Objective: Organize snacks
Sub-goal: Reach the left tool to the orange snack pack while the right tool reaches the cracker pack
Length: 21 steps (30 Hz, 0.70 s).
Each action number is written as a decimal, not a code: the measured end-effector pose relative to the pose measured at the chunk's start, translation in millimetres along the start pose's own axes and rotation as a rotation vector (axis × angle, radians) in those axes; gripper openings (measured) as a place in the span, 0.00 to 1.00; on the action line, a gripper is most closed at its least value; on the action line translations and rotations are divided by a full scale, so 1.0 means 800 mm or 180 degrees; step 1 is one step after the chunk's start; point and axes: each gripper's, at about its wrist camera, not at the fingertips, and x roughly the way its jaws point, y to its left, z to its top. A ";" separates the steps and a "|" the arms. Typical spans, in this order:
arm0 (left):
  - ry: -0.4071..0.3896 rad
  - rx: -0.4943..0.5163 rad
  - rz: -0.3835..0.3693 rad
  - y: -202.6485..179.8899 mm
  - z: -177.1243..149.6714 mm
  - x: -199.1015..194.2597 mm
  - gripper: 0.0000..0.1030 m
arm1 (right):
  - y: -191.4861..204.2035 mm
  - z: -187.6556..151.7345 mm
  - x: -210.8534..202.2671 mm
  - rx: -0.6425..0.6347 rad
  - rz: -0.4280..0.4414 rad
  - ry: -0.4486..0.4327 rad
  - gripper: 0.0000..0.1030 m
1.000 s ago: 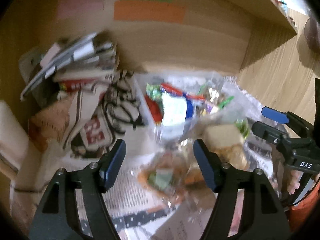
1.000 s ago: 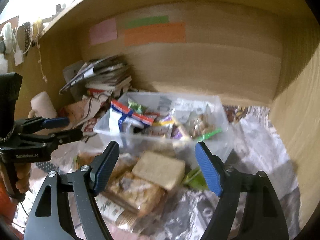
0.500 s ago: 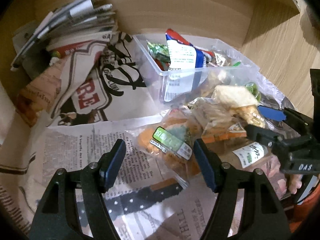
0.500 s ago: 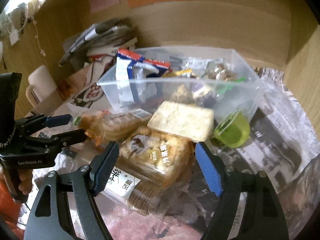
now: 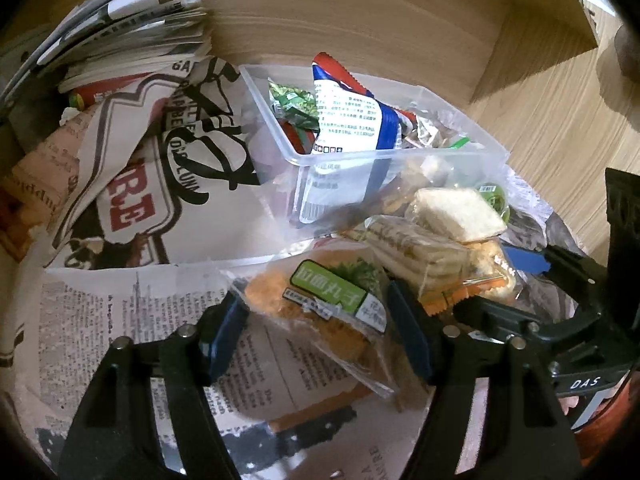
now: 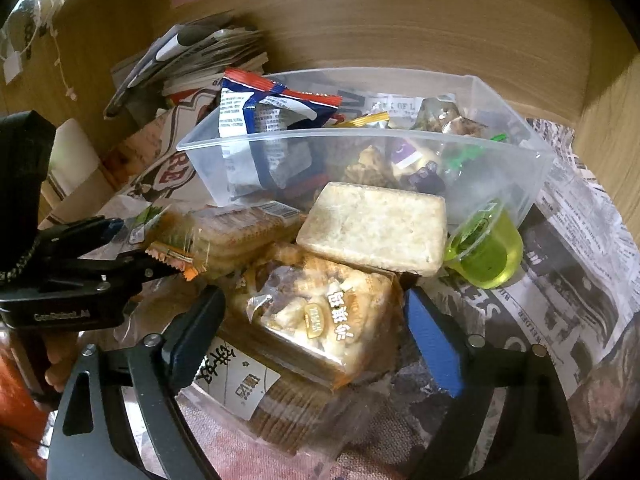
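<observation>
A: What's biggest here?
B: The newspaper [image 5: 120, 312] spread underneath, then the clear bin [image 6: 360, 140] of snacks at the back.

A: And the loose packets?
B: Piled just in front of the bin. The left gripper [image 5: 320, 332] has its fingers spread wide around an orange packet [image 5: 320, 304], not pinching it.

A: The right?
B: The right gripper [image 6: 316, 328] is equally wide open, straddling a biscuit pack [image 6: 320, 312]. A green jelly cup [image 6: 486, 254] sits beside.

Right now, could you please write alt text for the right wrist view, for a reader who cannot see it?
The open right tool straddles a clear-wrapped snack pack in a pile with a pale cracker block and a green jelly cup. Behind stands a clear plastic bin of snacks on newspaper; the left tool reaches in.
</observation>
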 end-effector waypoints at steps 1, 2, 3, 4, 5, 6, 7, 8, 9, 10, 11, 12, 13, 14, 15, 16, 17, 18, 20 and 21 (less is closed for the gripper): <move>-0.0006 -0.0015 -0.0018 0.001 -0.001 0.000 0.64 | 0.000 -0.001 -0.001 0.0000 0.0019 -0.0003 0.80; -0.0012 -0.0025 -0.0032 0.002 -0.001 0.000 0.60 | -0.001 -0.001 -0.001 -0.0001 0.0025 -0.0008 0.79; -0.0023 -0.0034 -0.0041 0.002 -0.001 -0.002 0.59 | 0.000 -0.002 -0.001 -0.0004 0.0026 -0.0018 0.78; -0.0030 -0.0040 -0.0035 0.003 -0.002 -0.004 0.59 | 0.001 -0.003 -0.001 -0.0007 0.0023 -0.0025 0.78; -0.0046 -0.0045 -0.0022 0.003 -0.003 -0.006 0.58 | 0.001 -0.003 -0.001 -0.0006 0.0023 -0.0033 0.77; -0.0055 -0.0041 -0.0007 0.002 -0.004 -0.008 0.58 | 0.001 -0.004 -0.002 -0.0004 0.0021 -0.0040 0.77; -0.0069 -0.0033 0.0022 0.001 -0.006 -0.011 0.57 | 0.000 -0.005 -0.003 0.0003 0.0019 -0.0048 0.77; -0.0084 -0.0021 0.0052 0.002 -0.008 -0.014 0.57 | -0.001 -0.006 -0.004 0.0010 0.0018 -0.0053 0.76; -0.0105 -0.0004 0.0101 0.002 -0.010 -0.018 0.57 | -0.002 -0.007 -0.005 0.0019 0.0012 -0.0054 0.76; -0.0122 0.0002 0.0127 0.002 -0.012 -0.021 0.57 | -0.003 -0.008 -0.006 0.0032 0.0004 -0.0057 0.76; -0.0143 0.0004 0.0147 0.003 -0.013 -0.026 0.57 | -0.005 -0.009 -0.008 0.0046 -0.0009 -0.0059 0.76; -0.0159 -0.0001 0.0154 0.005 -0.013 -0.030 0.57 | -0.006 -0.009 -0.010 0.0053 -0.0027 -0.0064 0.76; -0.0184 -0.0016 0.0159 0.006 -0.013 -0.035 0.57 | -0.007 -0.009 -0.011 0.0061 -0.0039 -0.0070 0.75; -0.0202 -0.0028 0.0163 0.007 -0.013 -0.038 0.57 | -0.008 -0.010 -0.014 0.0073 -0.0050 -0.0077 0.75; -0.0227 -0.0041 0.0167 0.008 -0.012 -0.043 0.57 | -0.009 -0.010 -0.016 0.0082 -0.0062 -0.0086 0.75; -0.0261 -0.0050 0.0176 0.009 -0.011 -0.049 0.57 | -0.010 -0.011 -0.019 0.0089 -0.0075 -0.0101 0.75; -0.0282 -0.0052 0.0183 0.010 -0.011 -0.053 0.57 | -0.011 -0.010 -0.022 0.0097 -0.0082 -0.0114 0.75; -0.0313 -0.0054 0.0191 0.010 -0.010 -0.059 0.57 | -0.012 -0.011 -0.026 0.0102 -0.0101 -0.0140 0.75; -0.0363 -0.0052 0.0204 0.007 -0.008 -0.067 0.57 | -0.012 -0.009 -0.033 0.0104 -0.0123 -0.0183 0.74; -0.0399 -0.0044 0.0209 0.006 -0.007 -0.073 0.57 | -0.013 -0.009 -0.036 0.0104 -0.0132 -0.0208 0.74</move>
